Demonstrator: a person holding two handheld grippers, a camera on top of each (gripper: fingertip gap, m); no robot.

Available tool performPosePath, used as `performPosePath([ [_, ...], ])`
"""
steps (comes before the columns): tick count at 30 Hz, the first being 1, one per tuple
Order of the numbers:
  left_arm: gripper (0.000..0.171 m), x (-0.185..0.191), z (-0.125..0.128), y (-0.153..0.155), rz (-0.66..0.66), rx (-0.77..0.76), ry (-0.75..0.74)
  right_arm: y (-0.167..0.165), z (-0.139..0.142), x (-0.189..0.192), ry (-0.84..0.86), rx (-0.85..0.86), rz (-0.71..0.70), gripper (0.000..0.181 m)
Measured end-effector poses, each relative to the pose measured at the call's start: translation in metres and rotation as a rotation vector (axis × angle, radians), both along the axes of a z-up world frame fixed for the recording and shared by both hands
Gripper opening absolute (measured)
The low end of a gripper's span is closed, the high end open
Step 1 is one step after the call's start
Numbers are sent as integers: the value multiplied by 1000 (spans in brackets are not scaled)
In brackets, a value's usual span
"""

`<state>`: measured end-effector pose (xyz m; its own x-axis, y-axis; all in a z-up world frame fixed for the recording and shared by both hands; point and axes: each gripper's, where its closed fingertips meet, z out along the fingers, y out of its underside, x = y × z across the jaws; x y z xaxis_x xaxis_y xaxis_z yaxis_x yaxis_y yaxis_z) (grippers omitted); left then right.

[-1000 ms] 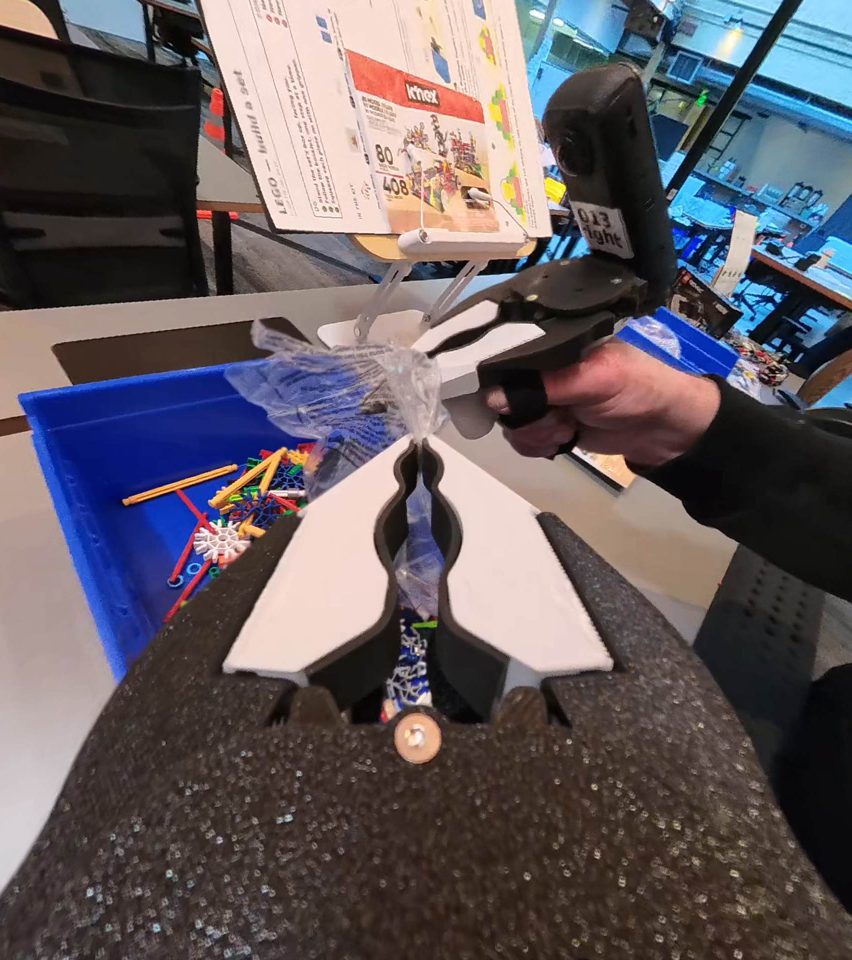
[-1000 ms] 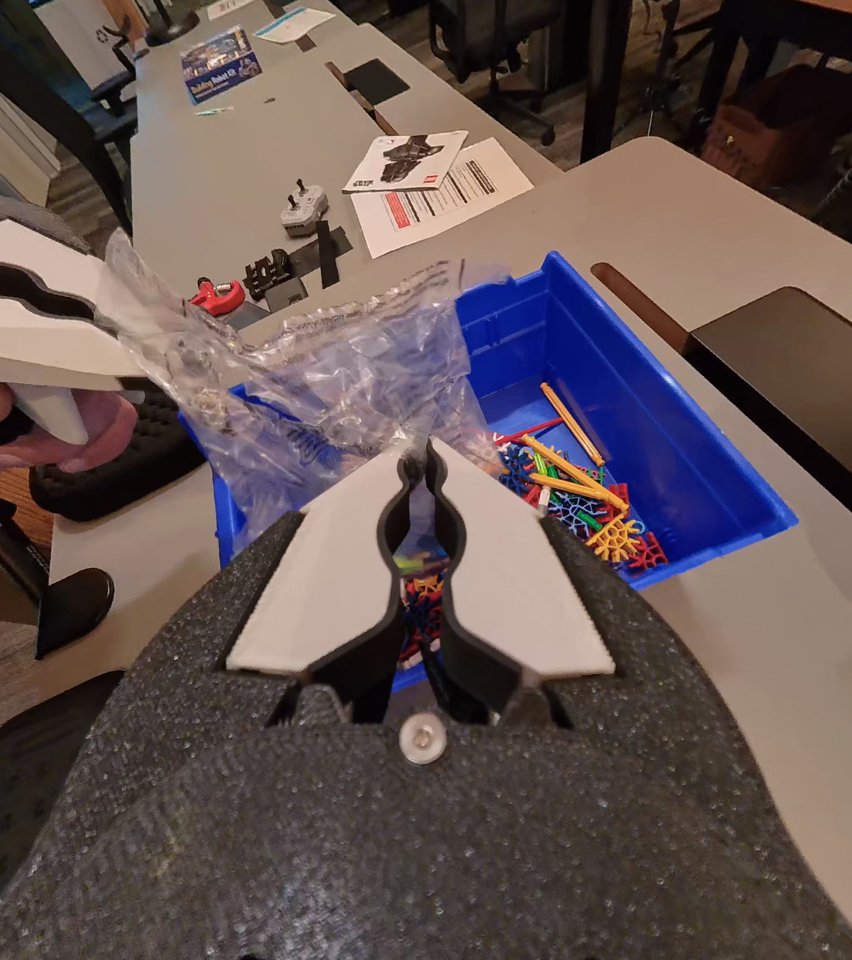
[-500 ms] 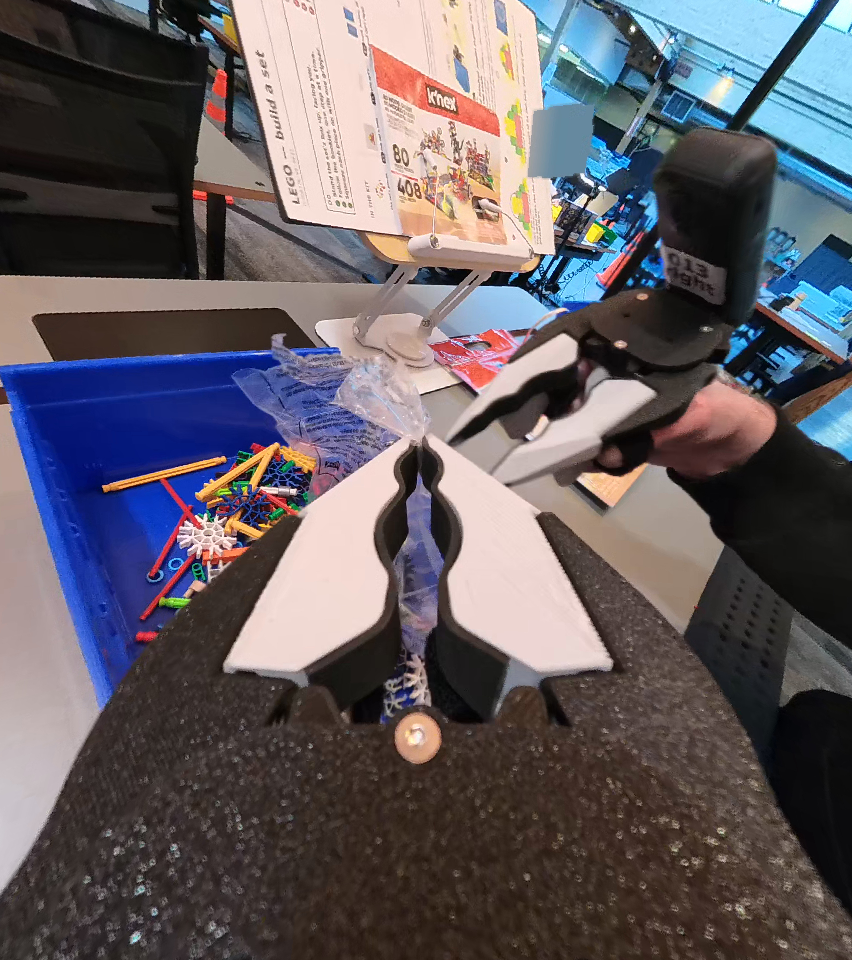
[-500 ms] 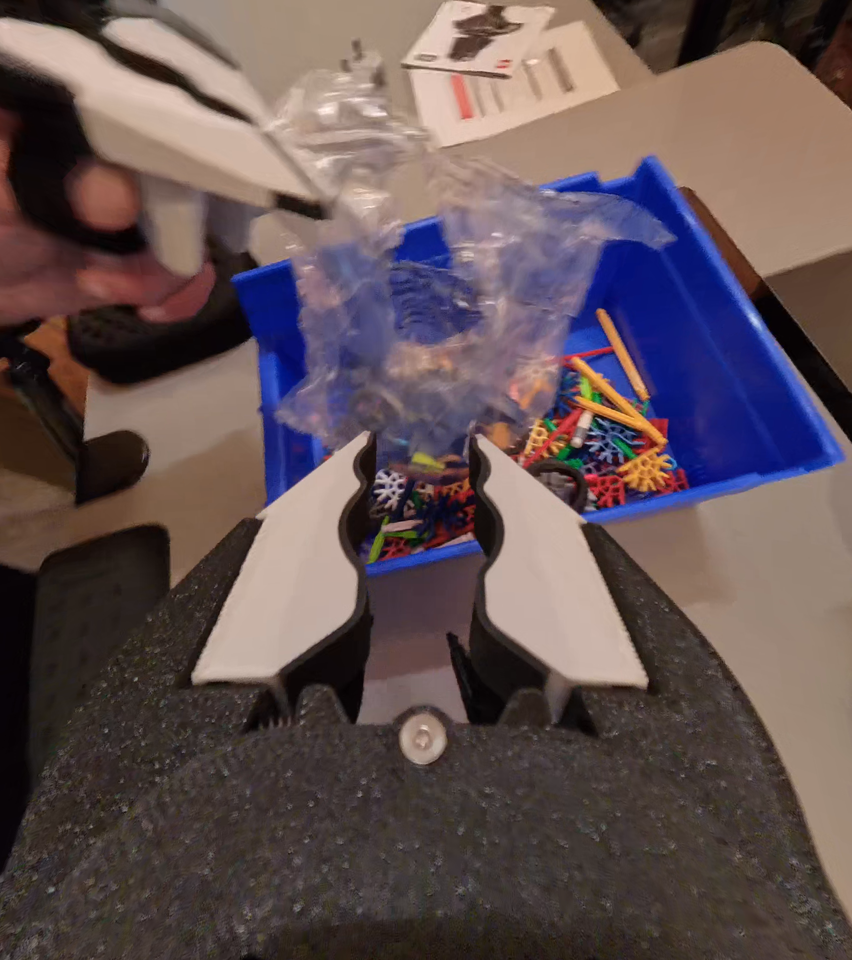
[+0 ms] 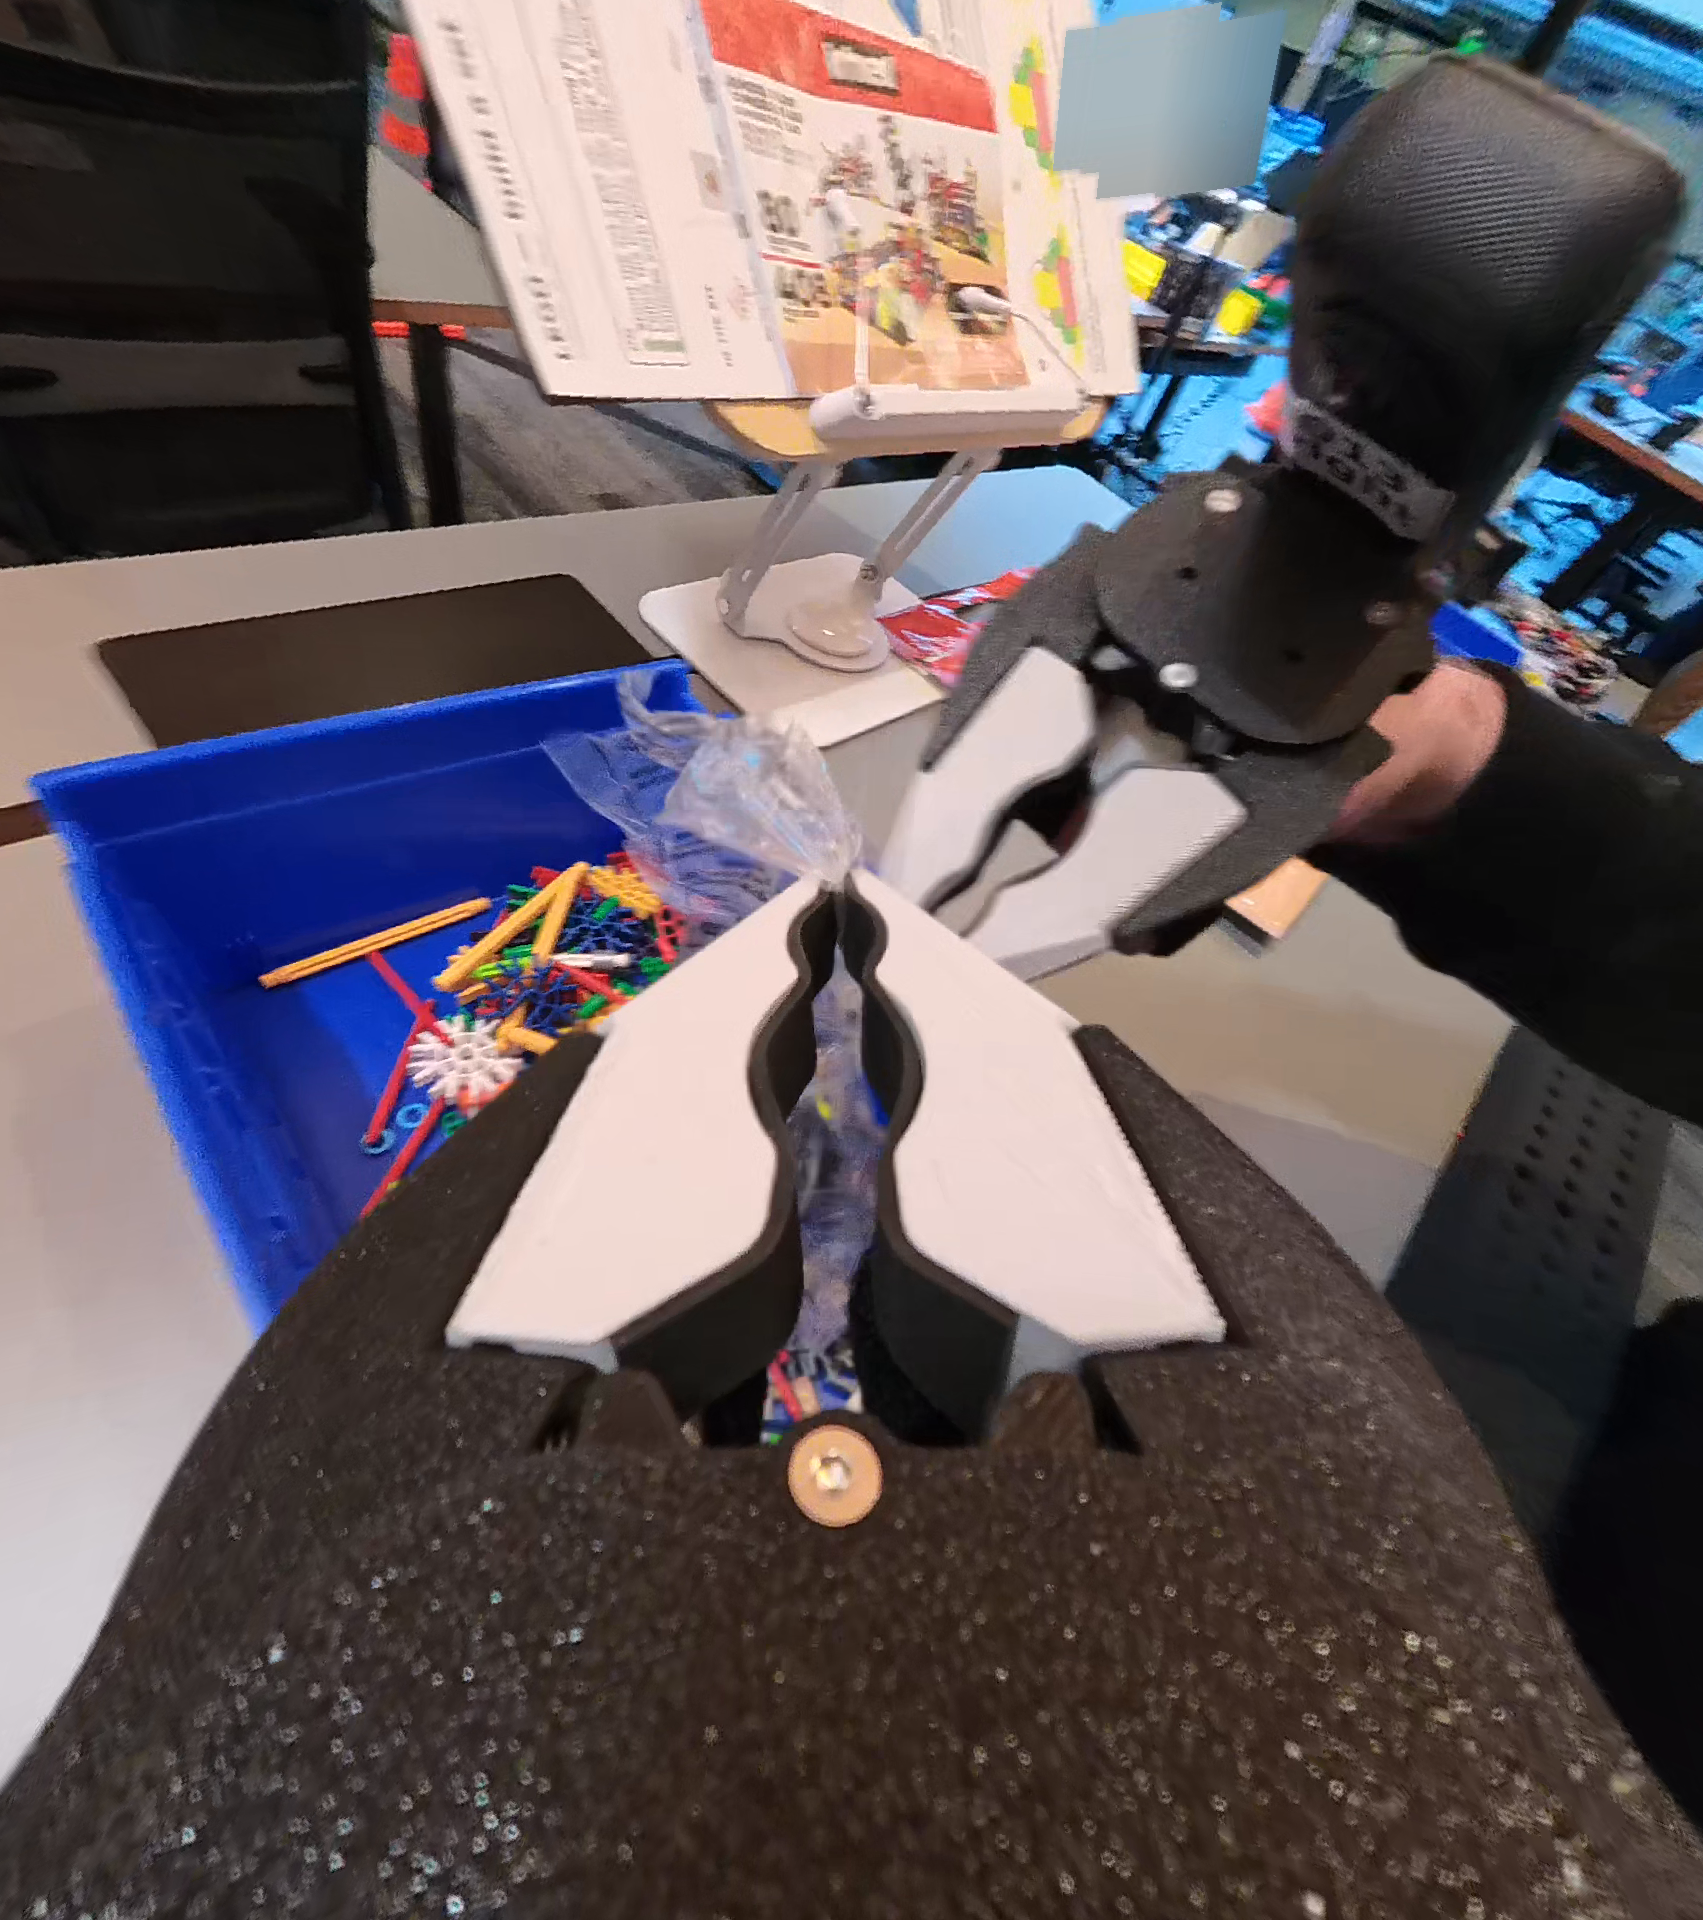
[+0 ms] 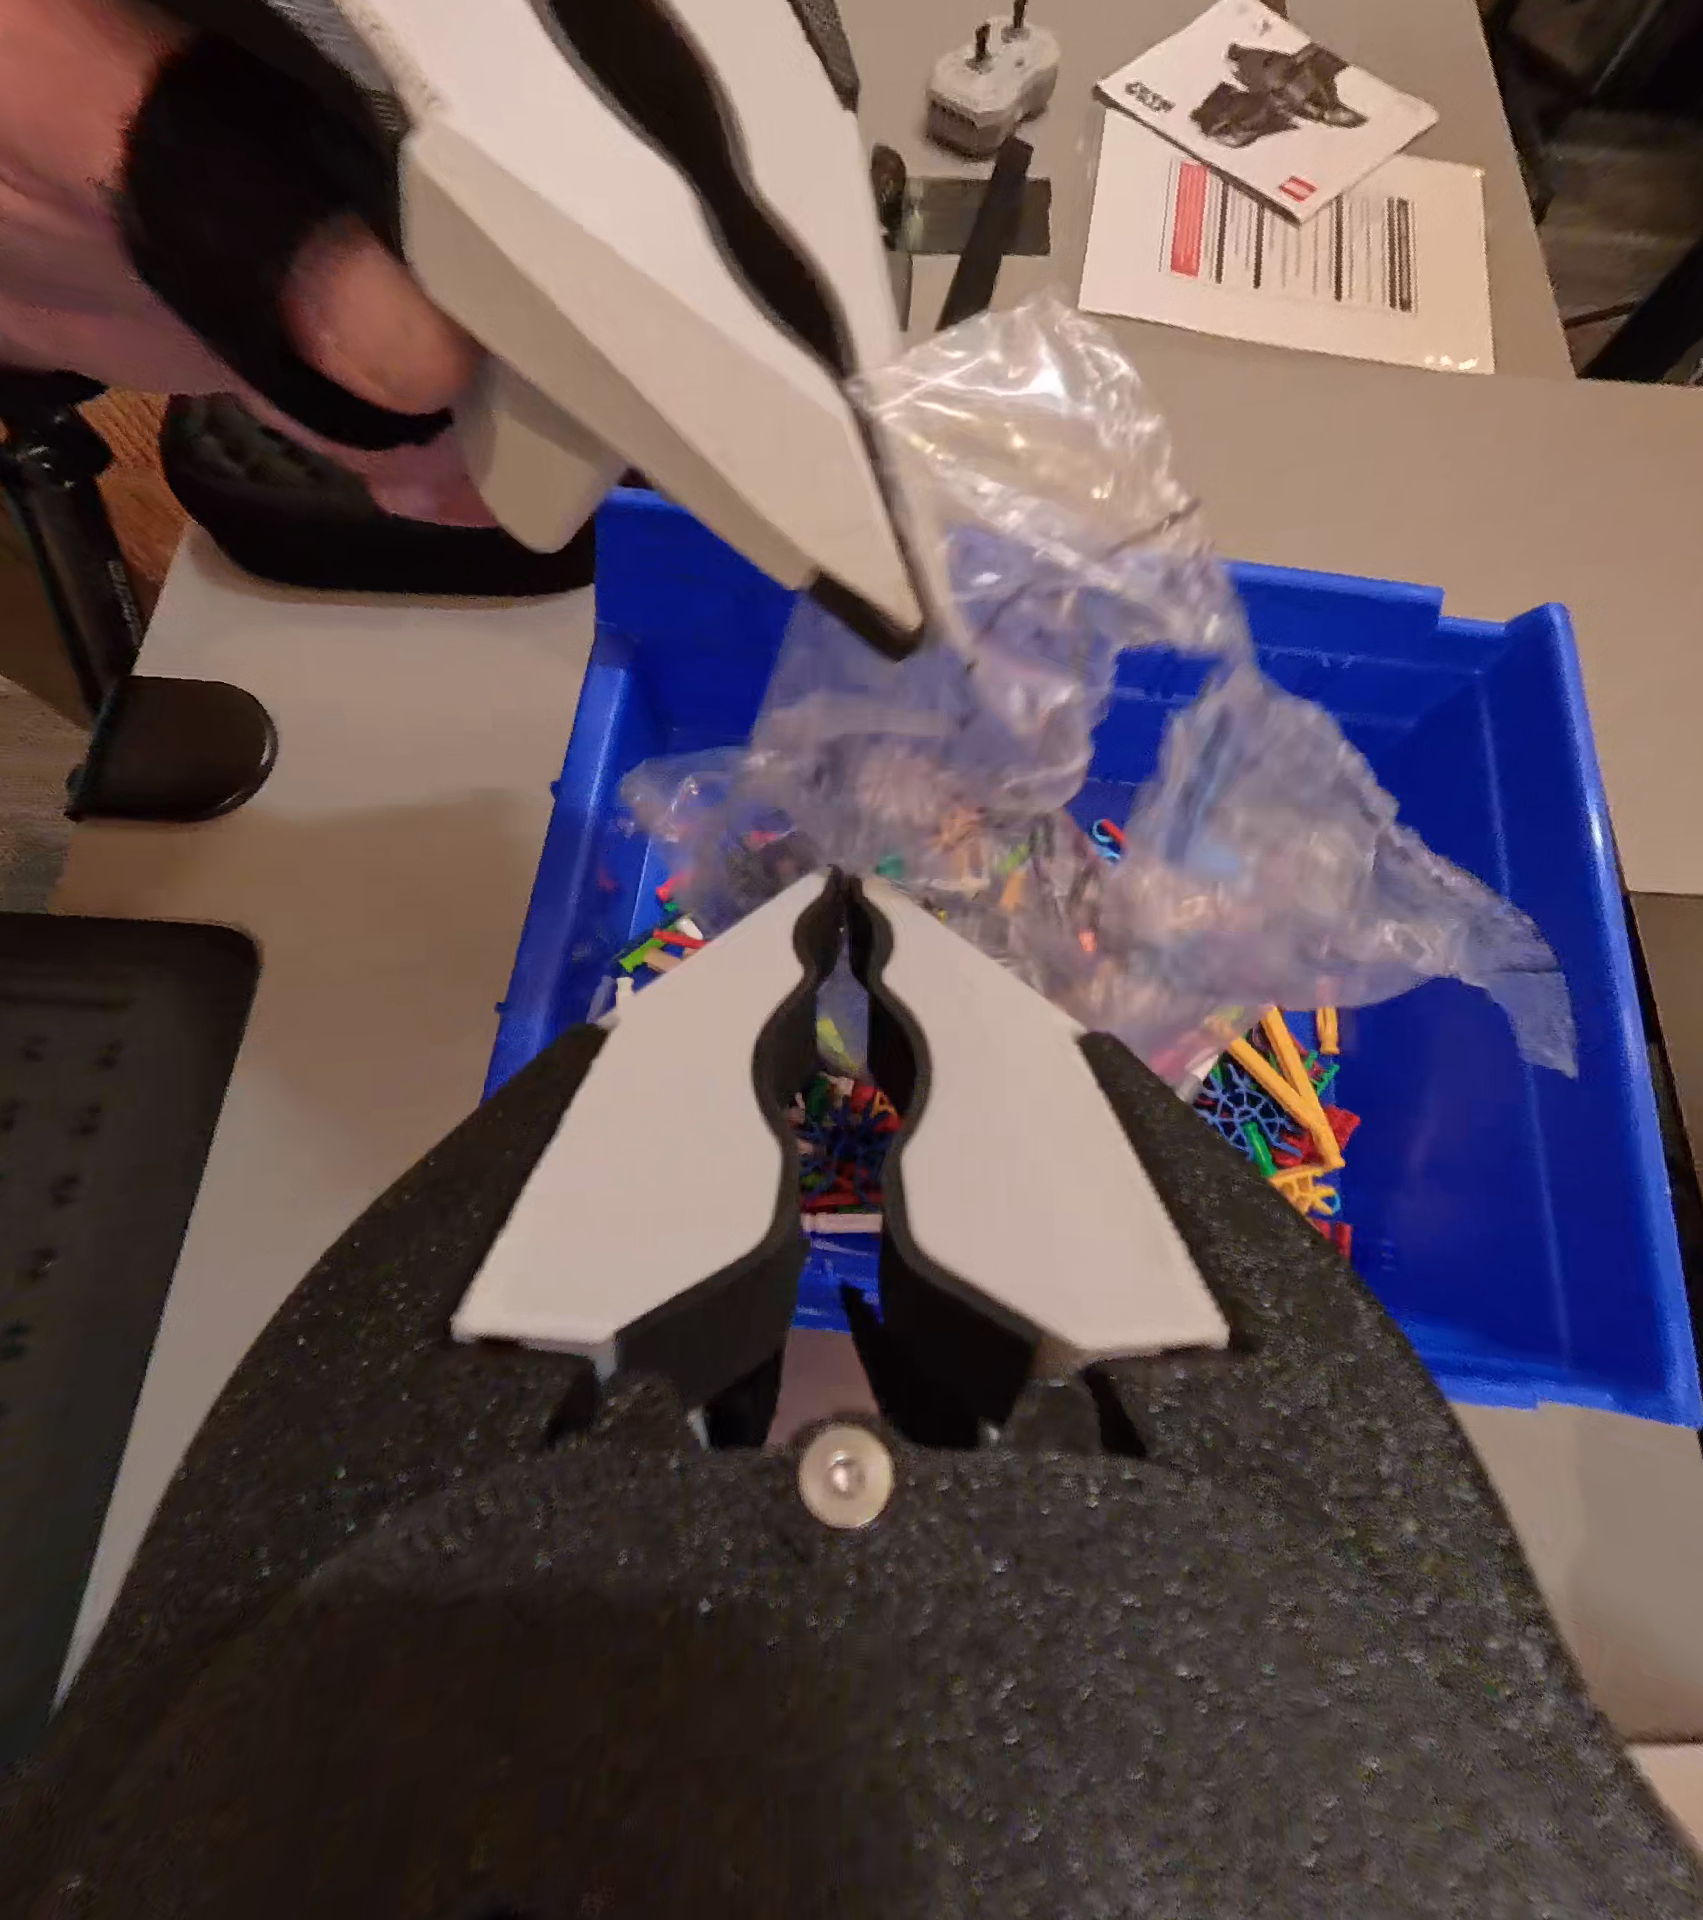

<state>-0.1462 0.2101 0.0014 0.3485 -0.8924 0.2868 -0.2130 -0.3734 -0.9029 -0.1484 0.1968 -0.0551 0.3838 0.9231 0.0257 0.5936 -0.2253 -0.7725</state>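
Note:
A clear crumpled plastic bag [image 5: 743, 800] hangs over a blue bin [image 5: 182, 831] that holds several coloured building rods and connectors [image 5: 535, 966]. My left gripper [image 5: 839, 888] is shut on the bag's top. In the right wrist view the left gripper [image 6: 888, 623] holds the bag [image 6: 1034, 675] above the bin [image 6: 1449, 1195], and some small pieces show inside the bag. My right gripper [image 6: 842, 883] is shut, its tips pinching the bag's lower edge above the pieces [image 6: 1273, 1101]. It also shows in the left wrist view [image 5: 930, 883], just right of the left gripper.
A white stand [image 5: 826, 613] with a printed sheet [image 5: 774, 208] is behind the bin. Printed papers [image 6: 1283, 229] and a small grey controller [image 6: 992, 83] lie on the far table. A black chair [image 5: 130, 312] stands beyond the table. A perforated black seat [image 6: 26, 1247] is at the left. The tips of one gripper are about 6 cm away from the tips of the other.
My right gripper let go of the bag, opened and pulled back, then came in again and shut at the bag's lower edge. The left gripper kept hold of the bag and raised it.

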Motion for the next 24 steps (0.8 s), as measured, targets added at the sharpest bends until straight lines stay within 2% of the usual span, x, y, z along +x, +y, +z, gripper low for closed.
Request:
performPosePath([
  [4,0,-5,-3,22,124,25,26,-3,9,-6,37,17,14,0],
  [8,0,3,-13,35,176,52,115,-6,9,-11,9,56,14,0],
  [12,0,9,-18,47,228,31,120,-7,7,-6,11,86,-38,0],
  [24,0,24,-35,53,248,5,131,-23,3,11,33,110,-136,0],
])
